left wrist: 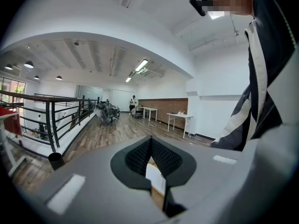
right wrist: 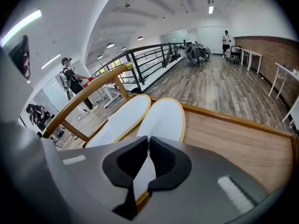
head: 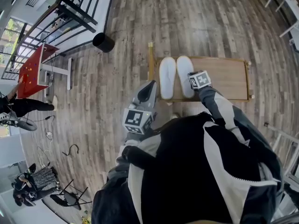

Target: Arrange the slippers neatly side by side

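Observation:
Two white slippers with yellow rims lie side by side on a low wooden table (head: 224, 78): the left slipper (head: 167, 77) (right wrist: 119, 120) and the right slipper (head: 184, 76) (right wrist: 163, 118). My right gripper (head: 192, 78) (right wrist: 147, 146) points down at the near end of the right slipper, and its jaws are shut on that slipper's near edge, white fabric showing between the pads. My left gripper (head: 150, 87) (left wrist: 151, 146) hangs just off the table's left end, shut with nothing in it, pointing almost level.
A curved wooden rail (right wrist: 84, 99) stands at the table's left end. On the plank floor are a black bin (head: 103, 42) and a red table (head: 33, 69) by a black railing (head: 70, 13). White tables (left wrist: 180, 118) and people stand far off.

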The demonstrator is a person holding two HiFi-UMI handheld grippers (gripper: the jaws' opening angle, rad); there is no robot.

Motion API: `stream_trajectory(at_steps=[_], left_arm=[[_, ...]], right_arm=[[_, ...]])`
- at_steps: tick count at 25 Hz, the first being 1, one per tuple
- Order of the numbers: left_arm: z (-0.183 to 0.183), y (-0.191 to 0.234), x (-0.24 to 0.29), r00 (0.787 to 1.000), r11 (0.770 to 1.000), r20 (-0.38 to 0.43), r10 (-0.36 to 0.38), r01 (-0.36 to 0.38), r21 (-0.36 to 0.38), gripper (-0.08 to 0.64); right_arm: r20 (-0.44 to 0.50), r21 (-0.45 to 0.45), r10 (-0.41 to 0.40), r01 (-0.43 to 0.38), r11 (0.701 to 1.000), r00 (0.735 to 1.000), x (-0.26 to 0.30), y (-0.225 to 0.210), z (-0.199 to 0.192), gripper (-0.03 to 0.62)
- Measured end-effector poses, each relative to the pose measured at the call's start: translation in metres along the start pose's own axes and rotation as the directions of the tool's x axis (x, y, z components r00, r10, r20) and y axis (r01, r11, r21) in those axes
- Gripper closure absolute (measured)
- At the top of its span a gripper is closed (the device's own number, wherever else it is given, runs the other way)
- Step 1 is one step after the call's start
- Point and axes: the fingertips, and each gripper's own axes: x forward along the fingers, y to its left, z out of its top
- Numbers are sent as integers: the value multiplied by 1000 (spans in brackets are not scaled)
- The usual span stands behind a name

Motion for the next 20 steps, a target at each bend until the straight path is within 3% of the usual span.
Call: stream_trajectory(at_steps=[8, 12, 17, 20], left_arm=[[1, -6, 6, 1000, 1000, -1, -27, 27, 11, 548], [1, -11, 11, 999, 999, -7, -46, 46, 10, 548], [3, -23, 27, 995, 995, -7, -97, 97, -3, 548], [7, -34, 43, 990, 990, -11, -139, 139, -12, 548]], right_arm=[[-33, -41, 45, -46, 998, 998, 7, 16, 7, 569], [-15, -24, 83, -84, 996, 996, 0, 20, 5, 495], [126, -19, 134, -132, 991, 983, -33, 28, 40, 474], [277, -59, 201, -192, 980, 940, -74, 40, 79, 507]])
